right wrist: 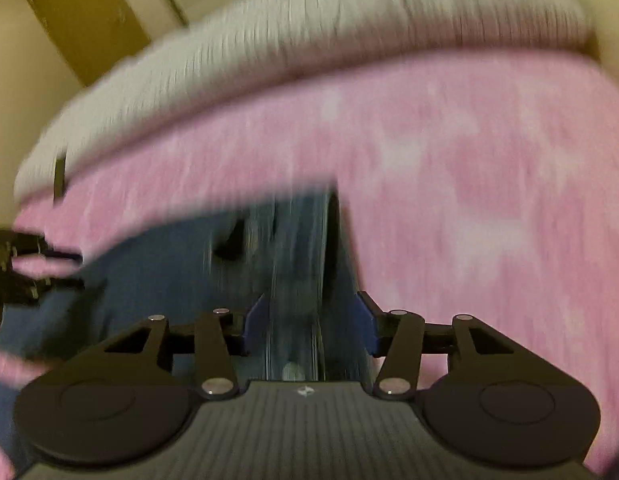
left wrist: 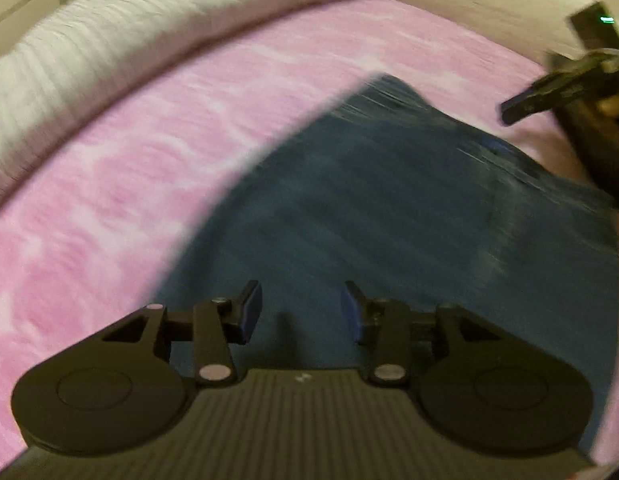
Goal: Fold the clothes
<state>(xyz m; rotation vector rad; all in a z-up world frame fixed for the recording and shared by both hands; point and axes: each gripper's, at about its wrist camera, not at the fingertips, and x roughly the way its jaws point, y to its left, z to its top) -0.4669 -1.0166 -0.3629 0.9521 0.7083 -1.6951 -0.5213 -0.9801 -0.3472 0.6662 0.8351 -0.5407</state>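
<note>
Under both sets of jaws lie dark blue jeans (left wrist: 349, 208) on a pink bed sheet (left wrist: 129, 184). Left gripper (left wrist: 301, 312) jaws are wide apart and empty. Right gripper (right wrist: 309, 322) jaws are wide too, blurry denim showing between them.

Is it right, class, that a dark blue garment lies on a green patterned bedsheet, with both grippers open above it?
Not quite: the bedsheet is pink, not green, as the left wrist view shows. The dark blue garment does lie on it, with the left gripper and right gripper open.
</note>
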